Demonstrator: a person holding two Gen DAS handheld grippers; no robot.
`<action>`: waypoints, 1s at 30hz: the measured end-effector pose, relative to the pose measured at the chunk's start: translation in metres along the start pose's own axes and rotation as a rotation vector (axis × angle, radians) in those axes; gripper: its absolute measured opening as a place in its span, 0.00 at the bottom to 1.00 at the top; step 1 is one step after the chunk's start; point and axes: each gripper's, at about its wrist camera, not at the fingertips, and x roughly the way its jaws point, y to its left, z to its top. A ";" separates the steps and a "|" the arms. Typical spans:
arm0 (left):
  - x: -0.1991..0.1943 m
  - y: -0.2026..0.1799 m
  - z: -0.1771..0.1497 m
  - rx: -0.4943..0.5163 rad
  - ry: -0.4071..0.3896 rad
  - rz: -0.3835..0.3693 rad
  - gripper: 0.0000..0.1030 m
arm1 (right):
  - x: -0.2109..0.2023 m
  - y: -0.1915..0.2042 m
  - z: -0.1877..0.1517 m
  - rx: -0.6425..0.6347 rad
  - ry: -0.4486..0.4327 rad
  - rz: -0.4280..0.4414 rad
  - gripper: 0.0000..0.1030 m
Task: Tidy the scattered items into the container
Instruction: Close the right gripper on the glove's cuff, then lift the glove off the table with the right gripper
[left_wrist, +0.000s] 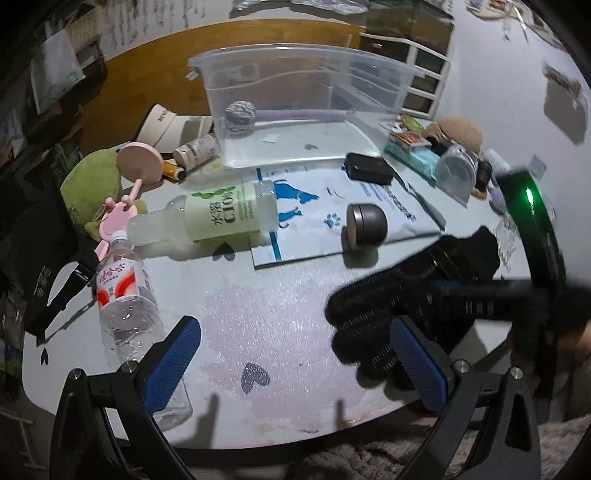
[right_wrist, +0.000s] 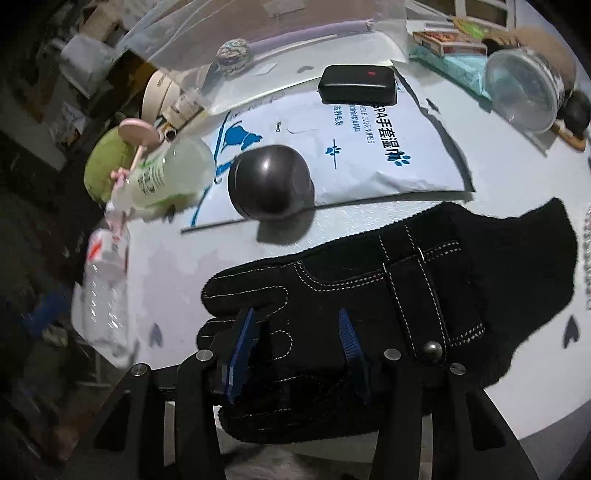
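Right tongs (right_wrist: 295, 332): blue pads part-open, straddling the finger end of the black stitched fabric glove (right_wrist: 369, 288) lying flat on the white desk (right_wrist: 517, 387); whether the pads press it I cannot tell. Left tongs (left_wrist: 295, 354): wide, empty, above bare desk beside the clear plastic water bottle (left_wrist: 125, 306). Step judged: pick-up of the glove. Next: close, lift, carry to the clear plastic container (left_wrist: 306, 96) at the far side. Left view alone shows the whole container, with a grey yarn ball (left_wrist: 240, 114) inside; right view alone shows the pads on the glove.
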 end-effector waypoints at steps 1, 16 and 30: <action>0.003 -0.002 -0.003 0.011 0.004 -0.006 1.00 | 0.002 0.001 0.002 0.004 0.000 0.009 0.46; 0.060 -0.033 -0.017 0.130 0.067 0.029 1.00 | 0.020 0.017 0.027 -0.062 0.010 0.048 0.46; 0.093 -0.021 -0.015 0.088 0.134 0.060 1.00 | -0.044 -0.032 0.060 -0.080 -0.075 0.003 0.46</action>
